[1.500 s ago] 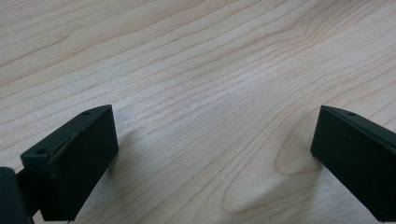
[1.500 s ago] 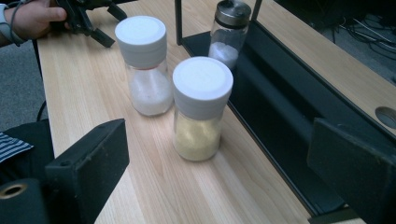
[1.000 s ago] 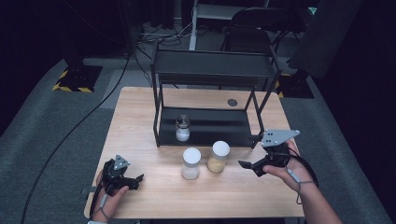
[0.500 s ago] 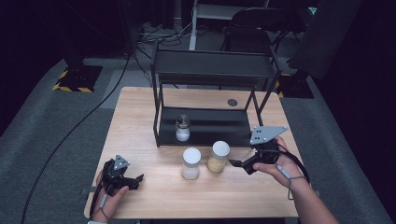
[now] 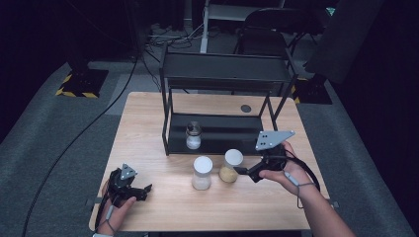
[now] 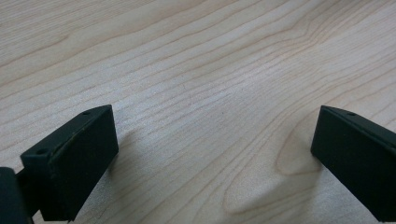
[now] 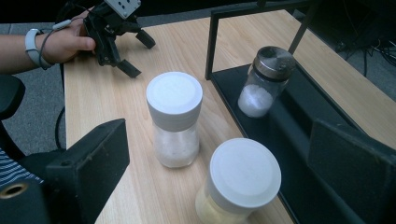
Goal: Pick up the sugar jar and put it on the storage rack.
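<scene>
right claw (image 5: 240, 171) | moved left | jaws wide, now just beside yellow jar (image 5: 230, 166)

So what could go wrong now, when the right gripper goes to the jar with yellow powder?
1. The yellow jar stands close beside the white jar; the open right gripper might knock the white one over.
2. The rack edge is right behind the yellow jar, so a jaw could hit it.
3. The smooth round lid may slip if it is gripped too high.

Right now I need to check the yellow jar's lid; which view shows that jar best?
The right gripper view: the yellow jar sits close between the open jaws, white lid plain. The high view shows it small, beside the right hand-held gripper. The left gripper view shows table.
</scene>
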Motion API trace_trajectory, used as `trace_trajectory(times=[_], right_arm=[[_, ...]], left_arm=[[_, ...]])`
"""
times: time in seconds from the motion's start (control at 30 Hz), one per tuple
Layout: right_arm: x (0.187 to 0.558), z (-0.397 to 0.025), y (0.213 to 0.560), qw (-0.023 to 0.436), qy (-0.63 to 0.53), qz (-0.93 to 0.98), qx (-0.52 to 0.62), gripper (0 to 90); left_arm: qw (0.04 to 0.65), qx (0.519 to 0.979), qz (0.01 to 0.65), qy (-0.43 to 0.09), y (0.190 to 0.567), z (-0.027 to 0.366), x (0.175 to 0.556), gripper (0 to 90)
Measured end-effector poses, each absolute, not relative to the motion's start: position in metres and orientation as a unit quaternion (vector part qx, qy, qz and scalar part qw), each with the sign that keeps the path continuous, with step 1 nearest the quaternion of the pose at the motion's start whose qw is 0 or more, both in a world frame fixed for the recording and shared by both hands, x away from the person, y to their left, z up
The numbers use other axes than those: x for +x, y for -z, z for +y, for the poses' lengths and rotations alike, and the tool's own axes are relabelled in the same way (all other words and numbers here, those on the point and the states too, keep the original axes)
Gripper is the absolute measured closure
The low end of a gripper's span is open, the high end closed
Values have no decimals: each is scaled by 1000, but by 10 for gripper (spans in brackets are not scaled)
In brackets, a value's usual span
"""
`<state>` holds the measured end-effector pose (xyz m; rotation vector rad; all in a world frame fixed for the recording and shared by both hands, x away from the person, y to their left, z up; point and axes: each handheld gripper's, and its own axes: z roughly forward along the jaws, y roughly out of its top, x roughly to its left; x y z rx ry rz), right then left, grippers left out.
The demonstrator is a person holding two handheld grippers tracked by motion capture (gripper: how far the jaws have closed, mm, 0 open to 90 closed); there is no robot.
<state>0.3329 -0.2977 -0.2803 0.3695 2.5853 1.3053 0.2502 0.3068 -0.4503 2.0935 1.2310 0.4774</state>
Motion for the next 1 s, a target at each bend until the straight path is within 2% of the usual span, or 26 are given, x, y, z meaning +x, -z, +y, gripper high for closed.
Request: trace_trajectory(times=[1.0], right_arm=[[350, -254, 281, 90, -438, 889, 100, 56]], left_arm=[[327, 800, 469, -182, 450, 307, 251, 5]])
